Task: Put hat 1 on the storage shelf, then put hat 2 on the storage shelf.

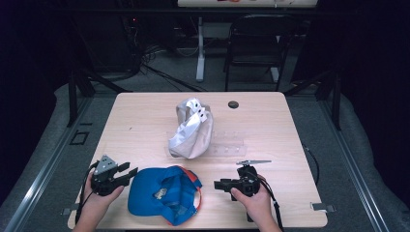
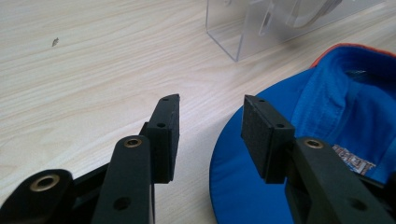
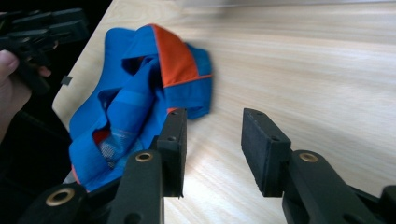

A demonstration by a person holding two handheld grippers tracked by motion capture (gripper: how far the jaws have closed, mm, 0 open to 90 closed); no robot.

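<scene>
Blue cap point(image 1: 163, 194): lies upside down on the near edge of the counter point(image 1: 145, 121), between the two hands, its blue brim toward the person's left and its orange-trimmed back toward the right; lying open side up, it offers an edge to each side.
Left hand-held gripper point(image 1: 129, 172): rests low at the cap's brim, pointing across at it; in the left gripper view point(image 2: 210, 128) the jaws stand partly apart with bare gap between them, one pad over the brim's rim, the other over bare wood, nothing pinched. Probably placed to straddle the brim's edge for a pinch.
Right hand-held gripper point(image 1: 218, 184): held low and level just off the cap's orange side, aimed at it; in the right gripper view point(image 3: 212, 142) its jaws are half apart and empty, the cap's back lying just beyond the left pad. Seems lined up for the opposite edge, so the soft cap can be lifted from both sides.
White cap point(image 1: 191, 128): sits on a clear stand point(image 1: 229, 145) farther back, mid-counter, well apart from both hands; likely already placed there.
Small dark disc point(image 1: 233, 104): far side of the counter, untouched.
</scene>
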